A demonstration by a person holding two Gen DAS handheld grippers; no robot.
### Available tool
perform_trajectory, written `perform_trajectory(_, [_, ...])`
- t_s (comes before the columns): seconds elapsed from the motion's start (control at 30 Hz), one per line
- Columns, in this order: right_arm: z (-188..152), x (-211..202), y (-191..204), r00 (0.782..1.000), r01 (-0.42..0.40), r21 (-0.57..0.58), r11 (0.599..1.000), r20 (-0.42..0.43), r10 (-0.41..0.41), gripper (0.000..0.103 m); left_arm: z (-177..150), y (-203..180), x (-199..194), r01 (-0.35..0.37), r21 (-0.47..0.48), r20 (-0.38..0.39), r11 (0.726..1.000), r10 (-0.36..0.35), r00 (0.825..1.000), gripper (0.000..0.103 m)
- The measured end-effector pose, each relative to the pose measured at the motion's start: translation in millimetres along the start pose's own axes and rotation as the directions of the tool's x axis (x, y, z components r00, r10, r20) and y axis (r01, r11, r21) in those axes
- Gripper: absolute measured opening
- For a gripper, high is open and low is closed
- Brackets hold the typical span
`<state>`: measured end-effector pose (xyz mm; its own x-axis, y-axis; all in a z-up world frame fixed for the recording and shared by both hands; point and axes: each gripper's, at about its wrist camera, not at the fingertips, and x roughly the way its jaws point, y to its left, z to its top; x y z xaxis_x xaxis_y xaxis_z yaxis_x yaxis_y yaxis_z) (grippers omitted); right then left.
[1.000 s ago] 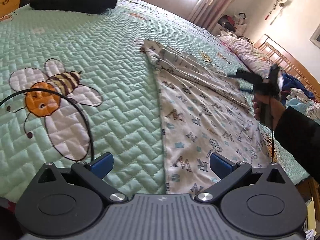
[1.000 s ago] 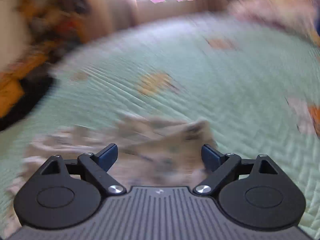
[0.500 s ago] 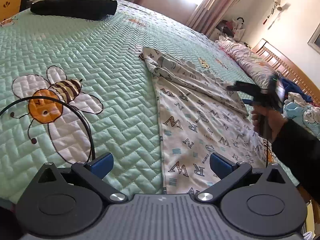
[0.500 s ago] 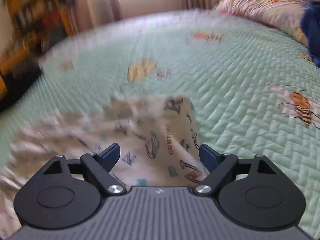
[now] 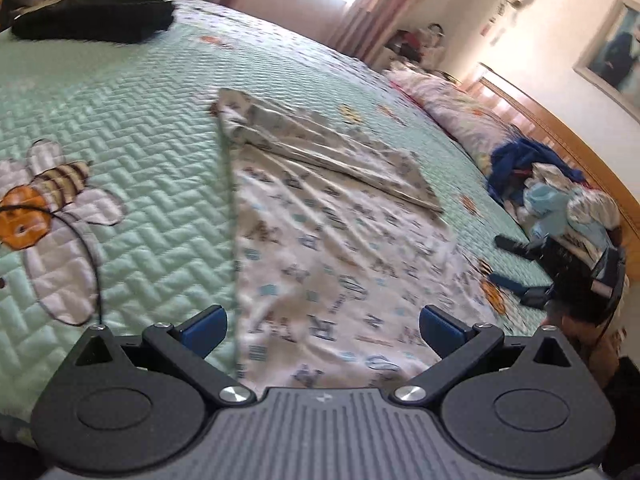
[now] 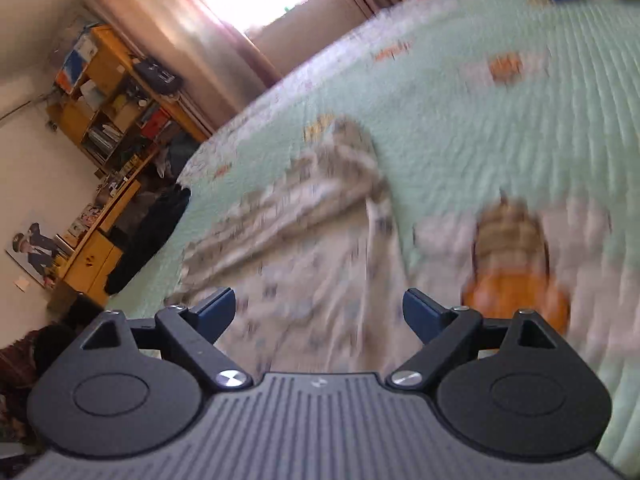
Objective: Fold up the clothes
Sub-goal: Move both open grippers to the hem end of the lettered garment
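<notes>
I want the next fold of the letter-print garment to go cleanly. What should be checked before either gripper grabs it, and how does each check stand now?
1. Left gripper open and empty: ok, nothing pinched.
2. Right gripper empty: ok, jaws opening, cloth only lying beneath.
3. Garment lying on the quilt: ok, far part already folded over.
4. Near edge of garment in front of left gripper: ok.
5. Cloth smooth: not ok, wrinkles across the middle.
6. Right wrist view sharp enough to aim at an edge: not ok, blurred.
7. Cable clear of the garment: ok, it lies off to the left.
</notes>
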<state>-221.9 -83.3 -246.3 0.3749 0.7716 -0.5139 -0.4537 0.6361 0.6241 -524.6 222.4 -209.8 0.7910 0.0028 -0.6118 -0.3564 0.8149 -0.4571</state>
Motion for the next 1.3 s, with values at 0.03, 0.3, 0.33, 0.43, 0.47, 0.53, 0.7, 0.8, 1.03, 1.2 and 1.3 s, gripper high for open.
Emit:
perform_trajectory(0.03, [-8.2, 0.0, 1.4, 1.000, 0.000, 0.002, 1.000, -0.019, 0.001, 0.091, -1.1, -4.0, 0.6, 0.002, 0.010, -0.006, 1.000, -0.002, 1.000, 0.102])
perform_trajectory(0.3, [-25.5, -2.1, 45.2, 0.994, 0.005, -0.052, 0.999, -0.112, -0.011, 0.091, 6.7, -37.4, 20.1, -0.133, 0.119, -0.075, 0.984, 0.142, 0.987, 0.102])
perform_trajectory(0.33, [-25.1, -1.1, 51.6, 0.992, -0.002, -0.056, 0.998, -0.127, -0.006, 0.091, 7.6, -39.1, 22.2, -0.148, 0.124, -0.086, 0.981, 0.159, 0.984, 0.102])
perform_trajectory(0.43, [-26.1, 4.7, 66.0, 0.983, -0.018, -0.048, 0.999, -0.181, 0.009, 0.091, 9.3, -39.0, 27.9, -0.163, 0.105, -0.136, 0.981, 0.176, 0.975, 0.102])
perform_trajectory(0.47, [-28.1, 7.4, 69.7, 0.980, -0.011, -0.053, 0.999, -0.198, 0.000, 0.091, 9.2, -37.1, 30.2, -0.164, 0.086, -0.157, 0.983, 0.176, 0.972, 0.102])
perform_trajectory(0.53, [-29.1, 18.2, 80.6, 0.969, 0.024, -0.081, 0.996, -0.244, -0.043, 0.091, 8.5, -32.1, 33.5, -0.169, 0.043, -0.191, 0.985, 0.174, 0.966, 0.102])
perform_trajectory(0.7, [-39.2, 33.8, 107.0, 0.937, 0.071, -0.180, 0.981, -0.324, -0.127, 0.091, 6.8, -27.6, 33.1, -0.199, 0.006, -0.214, 0.980, 0.196, 0.957, 0.102])
perform_trajectory(0.8, [-44.3, 36.2, 118.9, 0.924, 0.105, -0.260, 0.960, -0.331, -0.190, 0.091, 8.8, -31.1, 35.1, -0.234, 0.031, -0.224, 0.972, 0.235, 0.946, 0.102])
perform_trajectory(1.03, [-46.1, 29.3, 128.5, 0.915, 0.152, -0.331, 0.931, -0.309, -0.259, 0.091, 14.7, -51.3, 42.2, -0.259, 0.109, -0.231, 0.960, 0.278, 0.932, 0.102])
perform_trajectory(1.2, [-45.1, 23.1, 135.4, 0.916, 0.170, -0.371, 0.913, -0.283, -0.285, 0.091, 13.3, -67.4, 47.9, -0.250, 0.164, -0.248, 0.954, 0.285, 0.926, 0.102])
perform_trajectory(1.3, [-44.4, 18.9, 142.1, 0.918, 0.179, -0.398, 0.900, -0.261, -0.298, 0.091, 14.6, -76.3, 48.3, -0.241, 0.187, -0.249, 0.952, 0.283, 0.926, 0.102])
